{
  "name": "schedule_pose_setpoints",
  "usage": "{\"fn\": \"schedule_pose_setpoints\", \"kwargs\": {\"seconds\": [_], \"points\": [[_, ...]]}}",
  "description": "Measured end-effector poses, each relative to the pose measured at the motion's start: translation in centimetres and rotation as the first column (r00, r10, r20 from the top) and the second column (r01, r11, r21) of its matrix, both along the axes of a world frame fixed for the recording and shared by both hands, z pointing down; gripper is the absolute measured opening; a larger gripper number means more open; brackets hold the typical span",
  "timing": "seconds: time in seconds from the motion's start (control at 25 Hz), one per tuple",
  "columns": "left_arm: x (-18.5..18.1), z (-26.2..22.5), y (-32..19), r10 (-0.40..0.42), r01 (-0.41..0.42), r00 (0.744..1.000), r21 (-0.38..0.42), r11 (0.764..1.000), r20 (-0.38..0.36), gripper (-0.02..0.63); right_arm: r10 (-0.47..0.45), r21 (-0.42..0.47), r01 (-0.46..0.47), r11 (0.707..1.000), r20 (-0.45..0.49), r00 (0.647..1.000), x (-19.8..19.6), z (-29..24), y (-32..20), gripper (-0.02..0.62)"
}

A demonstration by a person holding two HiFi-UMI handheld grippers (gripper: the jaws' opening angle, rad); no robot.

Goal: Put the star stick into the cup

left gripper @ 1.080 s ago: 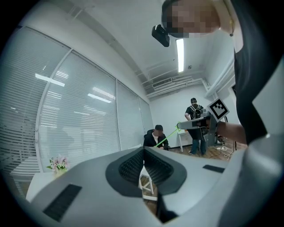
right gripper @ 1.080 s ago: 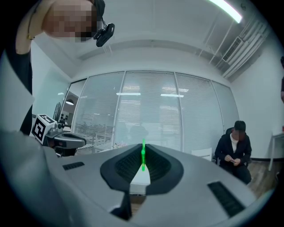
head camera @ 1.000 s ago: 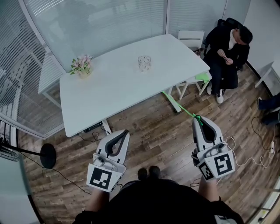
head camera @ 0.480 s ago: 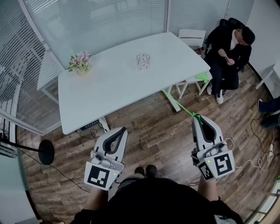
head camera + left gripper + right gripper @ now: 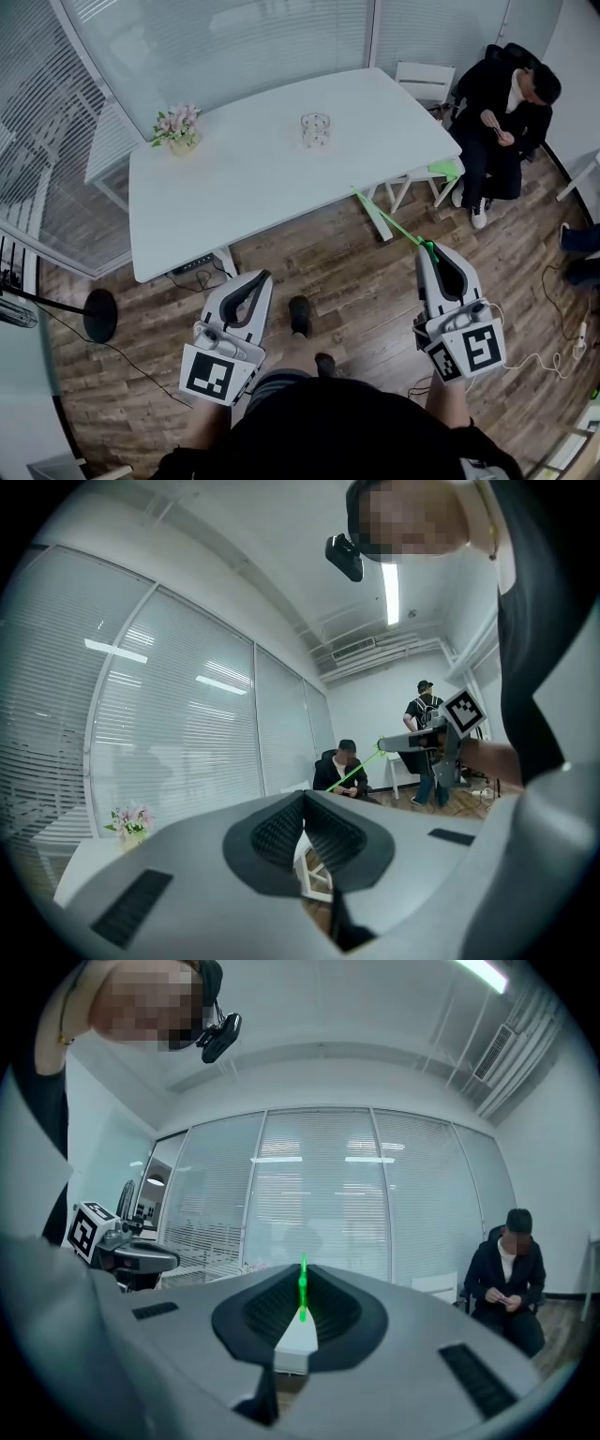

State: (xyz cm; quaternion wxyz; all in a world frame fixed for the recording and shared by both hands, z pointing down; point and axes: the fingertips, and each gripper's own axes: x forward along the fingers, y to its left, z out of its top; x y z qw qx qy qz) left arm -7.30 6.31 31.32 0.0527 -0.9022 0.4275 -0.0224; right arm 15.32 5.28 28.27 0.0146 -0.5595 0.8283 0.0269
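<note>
The star stick (image 5: pixel 389 220) is a thin bright green rod. My right gripper (image 5: pixel 426 247) is shut on its near end, and the rod points out over the wooden floor toward the white table (image 5: pixel 234 197). In the right gripper view the green stick (image 5: pixel 303 1290) stands pinched between the dark pads. The clear glass cup (image 5: pixel 315 130) stands on the far half of the table, well beyond the stick's tip. My left gripper (image 5: pixel 265 276) hovers over the floor at the lower left, shut with nothing in it; its pads (image 5: pixel 281 829) meet.
A small pot of pink flowers (image 5: pixel 178 127) sits at the table's far left corner. A person in black (image 5: pixel 511 108) sits at the right beside a white chair (image 5: pixel 417 80) and a green stool (image 5: pixel 445 169). A lamp base (image 5: pixel 98 314) and cables lie on the floor.
The view has shifted a little and the table sits slightly more to the right. One of my feet has stepped forward between the grippers. Both grippers keep their pose and grip.
</note>
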Motion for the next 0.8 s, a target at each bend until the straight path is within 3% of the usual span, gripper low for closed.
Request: {"fn": "schedule_pose_setpoints", "kwargs": {"seconds": [0.8], "points": [[1.1, 0.1, -11.0, 0.052, -0.052, 0.999, 0.029, 0.998, 0.001, 0.014, 0.025, -0.002, -0.025, 1.0, -0.005, 1.0, -0.1, 0.8, -9.5, 0.021]]}}
